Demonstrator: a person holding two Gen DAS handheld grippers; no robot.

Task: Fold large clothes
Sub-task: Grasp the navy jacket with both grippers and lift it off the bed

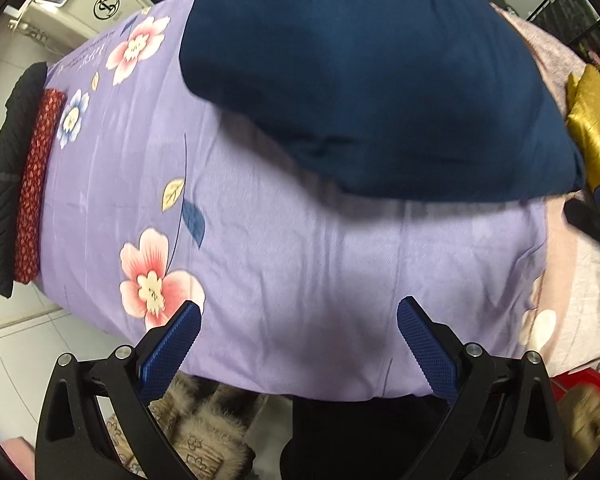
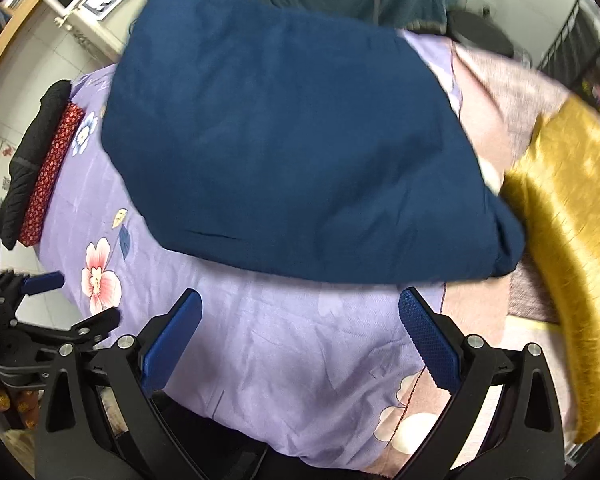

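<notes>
Navy garment (image 2: 300, 140): it lies folded into a thick slab on the lilac floral sheet (image 1: 300, 280), toward the far side, its near edge just ahead of both tools.
Left tool (image 1: 298, 338): jaws spread wide, holding nothing, hovering over bare sheet near the front edge.
Right tool (image 2: 300, 334): also wide open and empty, just short of the garment's near edge.
Step in hand: judging by the compact shape, the fold looks nearly done; you likely need one more fold or a tidy.
How to do it well: pinch all layers at the near corners together, lift evenly, and keep both sides level so the slab does not skew.
In the way: the gold fabric (image 2: 572, 240) touches the garment's right corner; don't snag it.
Further off: a red patterned cloth (image 1: 34, 184) and a black garment (image 1: 8, 184) sit at the sheet's left edge, well apart.
</notes>
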